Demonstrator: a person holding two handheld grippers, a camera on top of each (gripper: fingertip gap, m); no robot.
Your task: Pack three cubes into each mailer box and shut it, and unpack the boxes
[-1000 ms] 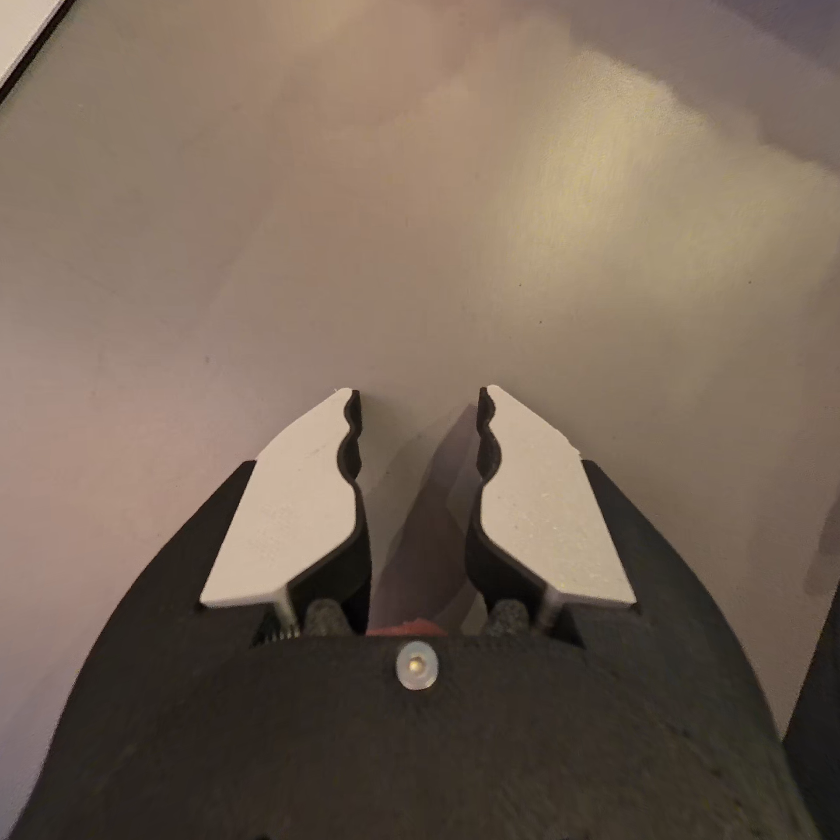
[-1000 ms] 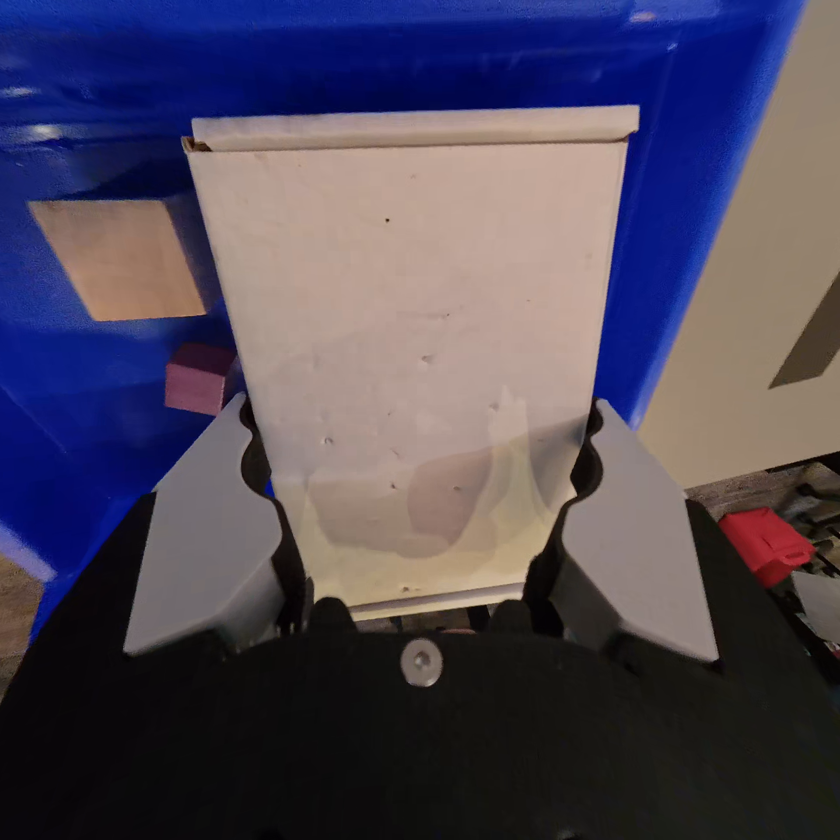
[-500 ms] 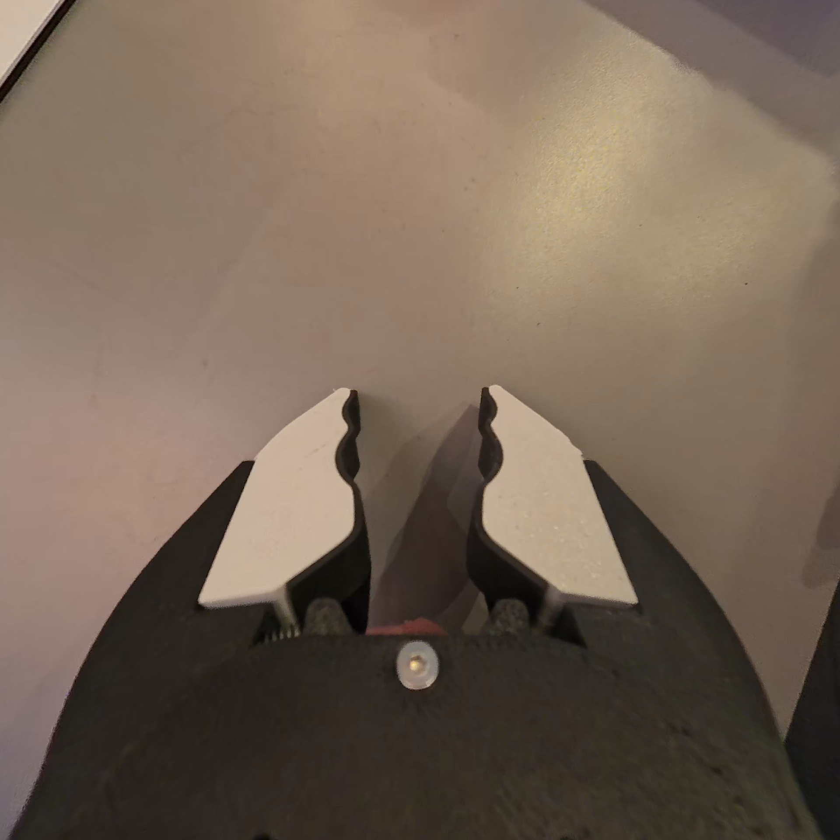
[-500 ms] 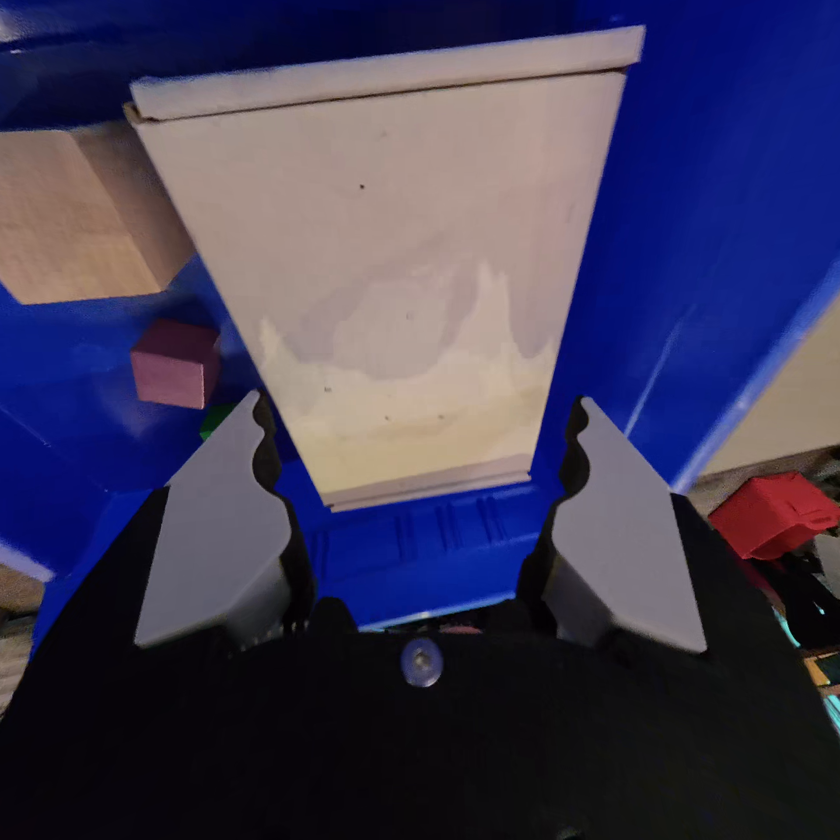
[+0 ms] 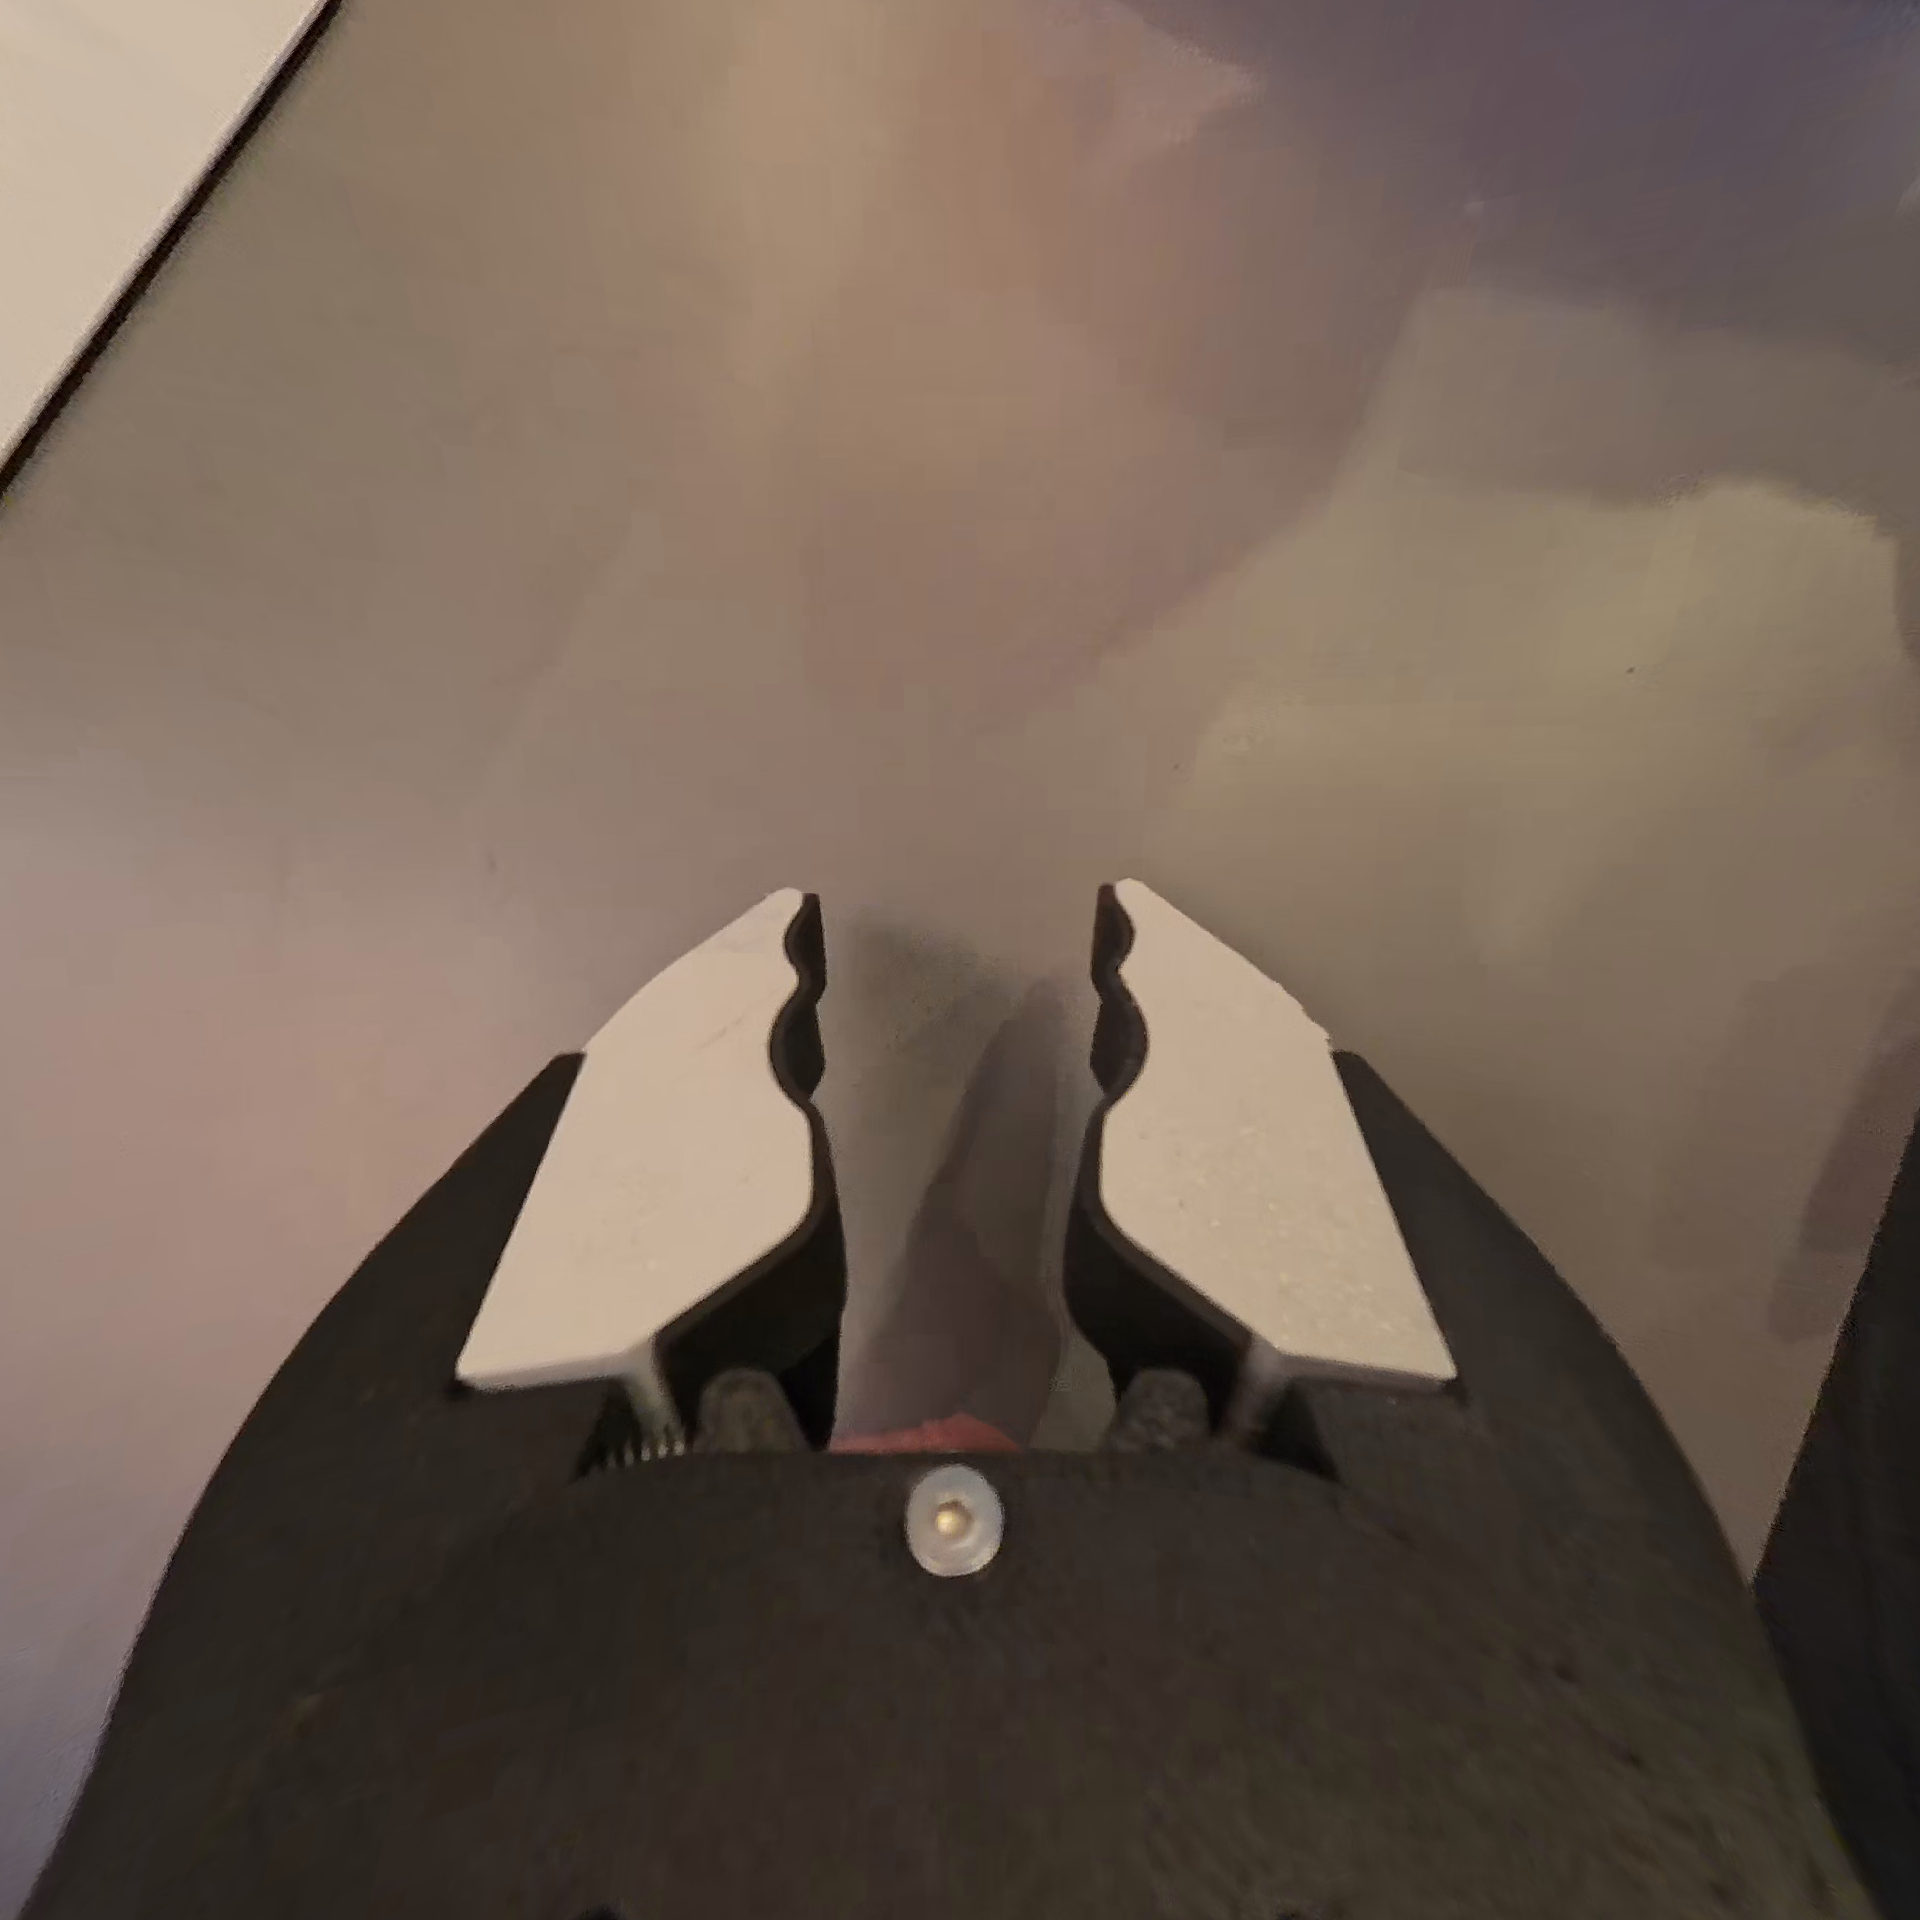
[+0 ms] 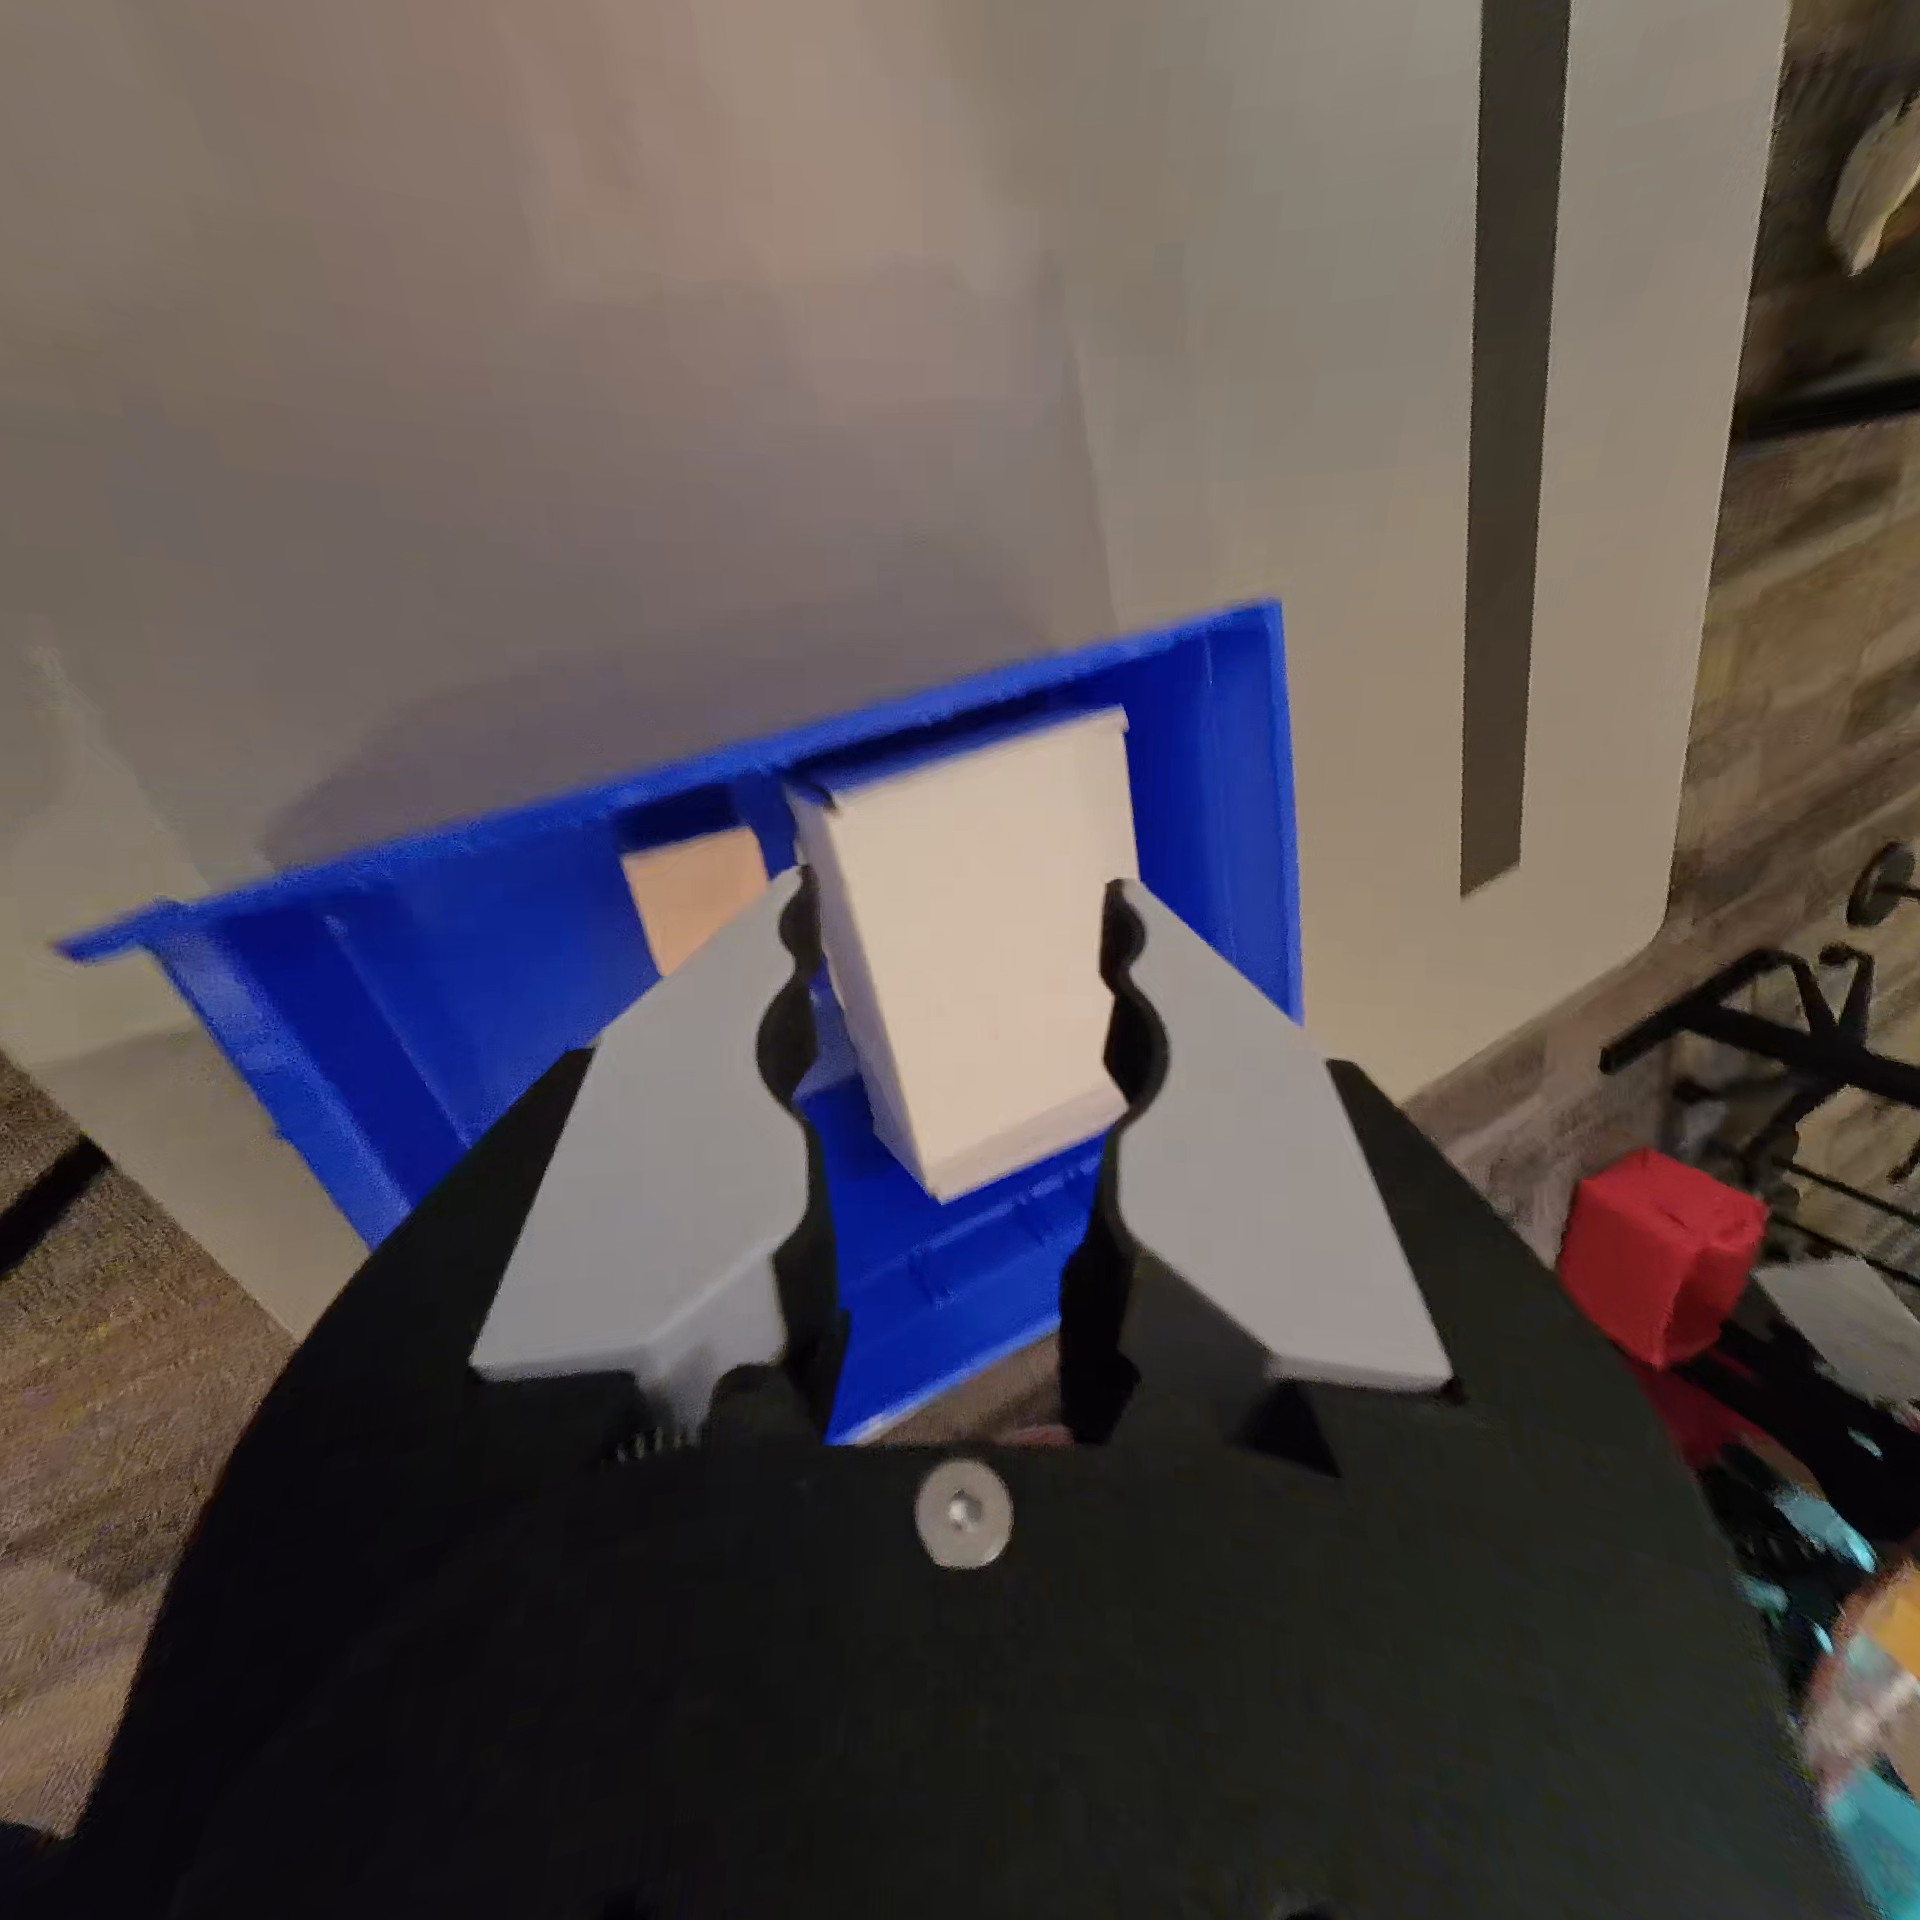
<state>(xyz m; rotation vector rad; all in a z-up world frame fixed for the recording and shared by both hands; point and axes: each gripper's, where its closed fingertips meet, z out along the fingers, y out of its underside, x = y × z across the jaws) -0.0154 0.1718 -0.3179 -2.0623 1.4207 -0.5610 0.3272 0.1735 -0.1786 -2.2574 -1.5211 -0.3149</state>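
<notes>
In the right wrist view a shut white mailer box (image 6: 977, 935) lies tilted inside a blue plastic bin (image 6: 416, 997) on a pale table. A plain wooden cube (image 6: 694, 896) sits in the bin to its left. My right gripper (image 6: 956, 894) is open and empty, held above and short of the bin, with the box seen between its fingers. In the left wrist view my left gripper (image 5: 958, 906) is open and empty over the bare table top (image 5: 623, 520). No box or cube shows there.
The table's right edge (image 6: 1704, 727) drops to a patterned floor. A red block (image 6: 1662, 1288) and black stand legs (image 6: 1787, 1029) lie on the floor to the right. A dark strip (image 6: 1507, 416) runs along the table near that edge.
My right gripper let go of the white mailer box in the blue bin and pulled back and up, away from it. The left gripper shifted only slightly over the table.
</notes>
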